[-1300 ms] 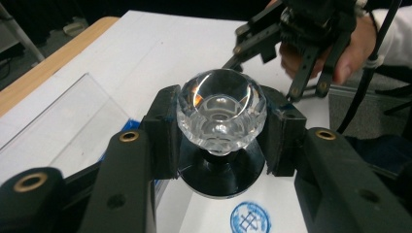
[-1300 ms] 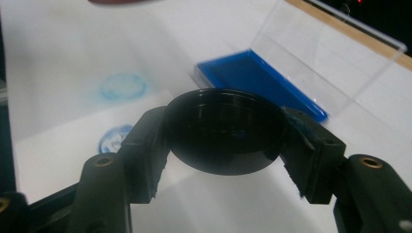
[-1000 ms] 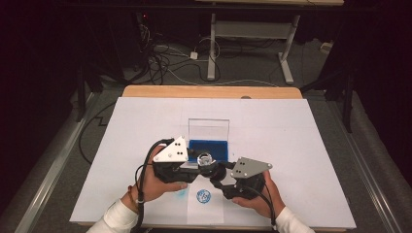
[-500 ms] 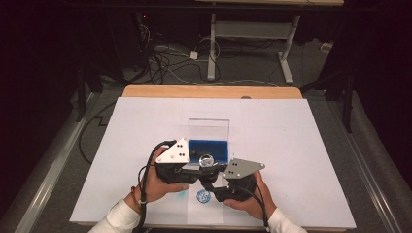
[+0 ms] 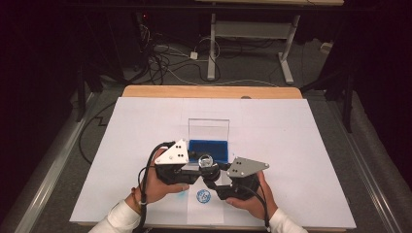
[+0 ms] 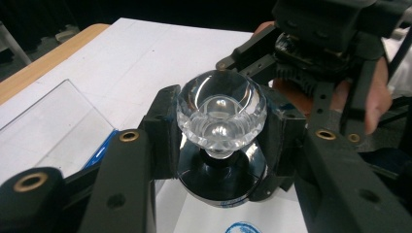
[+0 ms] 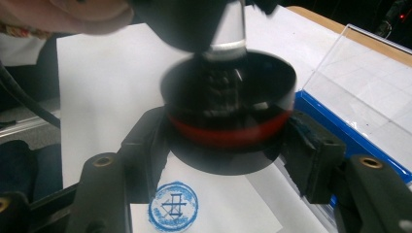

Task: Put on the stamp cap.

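Both hand-held grippers have shifted slightly left since a second ago. The left hand-held gripper (image 5: 198, 167) clamps the stamp's (image 6: 221, 112) glass knob; the right hand-held gripper (image 5: 214, 180) grips its black base, above the paper (image 7: 214, 204), just beside the blue imprint (image 7: 173, 206).

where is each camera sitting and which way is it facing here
High view: fixed above the person's side, looking forward and down on the table; both forearms, the left gripper and the right gripper show.
Left gripper view: rides the left gripper, looking along its fingers clamped on the stamp's clear knob; the person's other hand shows behind.
Right gripper view: rides the right gripper, looking along its fingers gripping the stamp's round black and red base.
Shared: both gripper views show the blue stamped mark on the paper.
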Tool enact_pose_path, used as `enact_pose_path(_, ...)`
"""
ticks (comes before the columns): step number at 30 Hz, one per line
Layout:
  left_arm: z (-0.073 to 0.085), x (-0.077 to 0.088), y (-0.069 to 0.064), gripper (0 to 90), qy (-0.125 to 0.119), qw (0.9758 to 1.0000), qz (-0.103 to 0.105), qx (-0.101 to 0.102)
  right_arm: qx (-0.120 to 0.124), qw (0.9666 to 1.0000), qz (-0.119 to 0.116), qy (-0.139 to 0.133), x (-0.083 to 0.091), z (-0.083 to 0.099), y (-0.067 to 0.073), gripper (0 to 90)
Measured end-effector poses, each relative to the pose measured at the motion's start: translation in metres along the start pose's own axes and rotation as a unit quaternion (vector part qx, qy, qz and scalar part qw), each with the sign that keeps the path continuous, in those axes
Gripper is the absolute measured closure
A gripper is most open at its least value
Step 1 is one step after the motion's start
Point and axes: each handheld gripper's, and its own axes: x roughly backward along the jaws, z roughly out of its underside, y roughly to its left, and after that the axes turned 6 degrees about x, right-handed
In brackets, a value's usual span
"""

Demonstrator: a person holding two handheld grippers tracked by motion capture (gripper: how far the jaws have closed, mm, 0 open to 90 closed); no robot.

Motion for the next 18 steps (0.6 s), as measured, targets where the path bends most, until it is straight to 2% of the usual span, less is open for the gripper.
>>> enact_pose_path(1, 0.002, -0.001, 0.001, 54.4, -0.009, 0.9999, 0.004, 0.004, 0.000, 1.0000, 0.000, 0.001, 0.000, 0.000, 0.000, 38.6)
enact_pose_path(3, 0.003, -0.003, 0.002, 54.4, -0.007, 0.9998, 0.015, 0.008, -0.002, 1.0000, -0.002, 0.000, 0.000, 0.000, 0.001, 38.6)
enact_pose_path(15, 0.009, -0.004, 0.006, 54.4, -0.028, 0.9988, 0.032, 0.027, 0.006, 1.0000, 0.000, 0.000, 0.003, 0.000, 0.003, 38.9)
enact_pose_path(18, 0.012, -0.005, 0.009, 54.4, -0.033, 0.9978, 0.042, 0.039, 0.006, 1.0000, 0.001, 0.001, 0.004, 0.001, 0.003, 38.9)
